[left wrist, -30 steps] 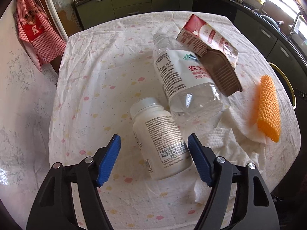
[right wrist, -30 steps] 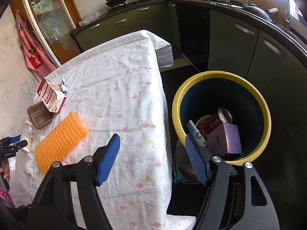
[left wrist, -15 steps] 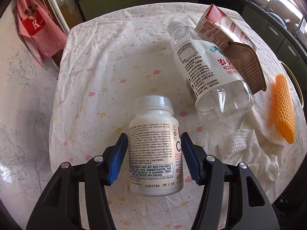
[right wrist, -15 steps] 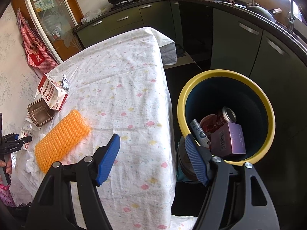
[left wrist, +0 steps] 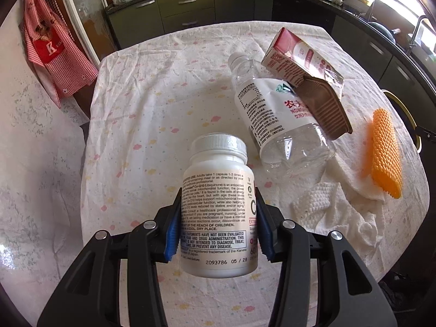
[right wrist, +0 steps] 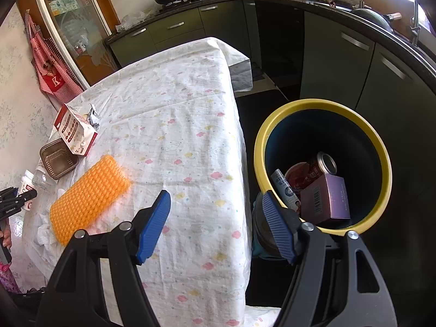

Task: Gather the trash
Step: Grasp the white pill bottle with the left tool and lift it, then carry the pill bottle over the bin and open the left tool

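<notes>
My left tongs (left wrist: 218,229) are clamped on the white pill bottle (left wrist: 218,207), blue pads pressed against both its sides, cap pointing away from me, held above the table (left wrist: 152,114). My right tongs (right wrist: 215,226) are spread wide with nothing between the pads, poised over the table's edge. Just right of them and lower sits the yellow-rimmed bin (right wrist: 321,103), holding a purple box (right wrist: 327,199), a can (right wrist: 325,162) and a tube (right wrist: 284,189). Ahead and right of my left tongs lies the clear water bottle (left wrist: 275,117) on its side, a carton (left wrist: 299,57) and a brown tray (left wrist: 324,106) resting against it. Further right sits the orange sponge (left wrist: 384,152) on crumpled paper towel (left wrist: 338,212)
</notes>
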Motion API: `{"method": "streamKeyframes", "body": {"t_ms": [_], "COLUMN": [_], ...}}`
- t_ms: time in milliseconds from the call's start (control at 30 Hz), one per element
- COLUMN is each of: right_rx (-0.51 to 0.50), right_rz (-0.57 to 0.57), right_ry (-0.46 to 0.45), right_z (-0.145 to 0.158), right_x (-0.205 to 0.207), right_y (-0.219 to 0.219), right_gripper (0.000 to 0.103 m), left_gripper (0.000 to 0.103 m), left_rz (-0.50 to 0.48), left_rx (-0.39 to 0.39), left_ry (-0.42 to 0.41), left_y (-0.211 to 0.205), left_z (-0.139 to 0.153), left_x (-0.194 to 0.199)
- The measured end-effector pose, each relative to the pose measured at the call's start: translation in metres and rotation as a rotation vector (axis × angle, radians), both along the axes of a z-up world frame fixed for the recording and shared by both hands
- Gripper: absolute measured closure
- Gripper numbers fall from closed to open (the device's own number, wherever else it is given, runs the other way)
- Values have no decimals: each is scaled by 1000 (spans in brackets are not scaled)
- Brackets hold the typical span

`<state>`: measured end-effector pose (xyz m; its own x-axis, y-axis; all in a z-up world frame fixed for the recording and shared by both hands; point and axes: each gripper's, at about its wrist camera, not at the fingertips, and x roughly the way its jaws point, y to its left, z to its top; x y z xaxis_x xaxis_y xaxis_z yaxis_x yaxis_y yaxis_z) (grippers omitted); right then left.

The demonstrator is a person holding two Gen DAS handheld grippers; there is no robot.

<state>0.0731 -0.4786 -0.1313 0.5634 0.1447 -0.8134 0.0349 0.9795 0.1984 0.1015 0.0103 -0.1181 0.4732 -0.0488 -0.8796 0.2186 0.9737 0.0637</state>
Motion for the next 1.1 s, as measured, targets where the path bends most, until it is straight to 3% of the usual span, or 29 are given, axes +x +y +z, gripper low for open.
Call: {"method": "streamKeyframes", "body": {"t_ms": [233, 433, 600, 867, 1100], "right_rx": [7, 7, 3, 18, 60], "right_rz": [-21, -111, -208, -314, -360], "right_ry": [-15, -31, -36, -36, -24], "right_z": [3, 7, 7, -3, -18], "right_x": [-6, -25, -46, -71, -83], "right_y": [-8, -43, -81, -129, -156], "right_gripper": [36, 36, 36, 36, 36], "left_gripper": [56, 56, 56, 56, 56], "left_rz": [-75, -230, -408, -682, -764], "left_rx": [-6, -67, -111, -167, -147], "left_ry": [-76, -144, -153, -55, 34], "left_y": [-23, -83, -165, -327, -454], "left_z": [39, 71, 81, 75, 43], "left_x": [-20, -19, -3, 27, 57]}}
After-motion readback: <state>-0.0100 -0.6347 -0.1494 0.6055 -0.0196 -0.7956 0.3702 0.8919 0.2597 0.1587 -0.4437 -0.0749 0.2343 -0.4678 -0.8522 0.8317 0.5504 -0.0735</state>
